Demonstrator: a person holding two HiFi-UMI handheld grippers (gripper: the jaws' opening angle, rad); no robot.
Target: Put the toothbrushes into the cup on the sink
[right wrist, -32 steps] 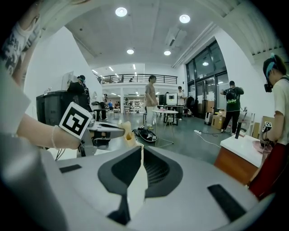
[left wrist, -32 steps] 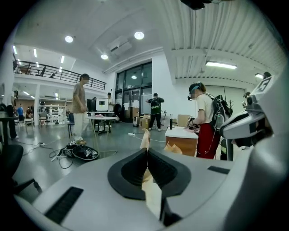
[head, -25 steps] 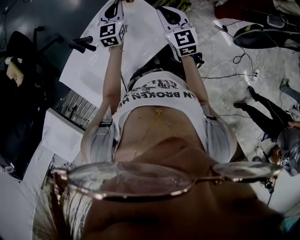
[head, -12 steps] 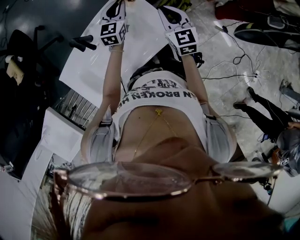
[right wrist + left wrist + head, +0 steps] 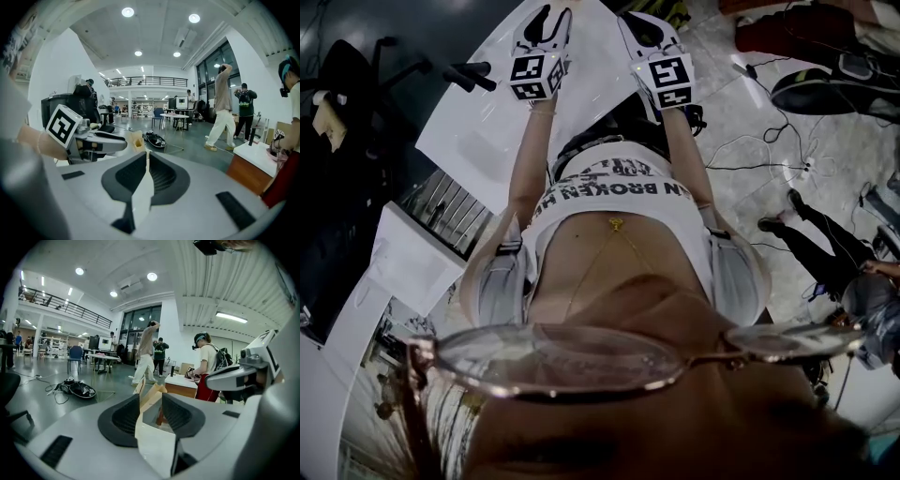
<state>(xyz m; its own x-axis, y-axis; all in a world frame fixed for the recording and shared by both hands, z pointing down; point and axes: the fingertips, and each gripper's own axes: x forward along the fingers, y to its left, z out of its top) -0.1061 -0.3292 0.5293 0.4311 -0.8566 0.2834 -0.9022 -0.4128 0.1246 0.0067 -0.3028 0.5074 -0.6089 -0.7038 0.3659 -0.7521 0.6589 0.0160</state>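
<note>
No toothbrush, cup or sink shows in any view. In the head view both grippers are held out ahead of the person's body, over a white tabletop (image 5: 487,131). My left gripper (image 5: 549,17) has just been opening. In the left gripper view its jaws (image 5: 151,394) stand apart, with cream pads (image 5: 140,401) showing and nothing between them. My right gripper (image 5: 643,22) is beside it. In the right gripper view its jaws (image 5: 143,149) are closed together on nothing. Each gripper appears in the other's view: the right one (image 5: 243,376) and the left one (image 5: 91,139).
The grippers point level across a large hall. People stand and walk ahead (image 5: 146,352) (image 5: 220,108). A wooden desk (image 5: 180,386) with a person beside it (image 5: 206,364) is close on the right. A dark bag with cables (image 5: 77,389) lies on the floor. A black chair (image 5: 337,103) stands left.
The left gripper's jaws have opened and it has shifted slightly right and toward the body in the head view. The right gripper has kept still and stays closed.
</note>
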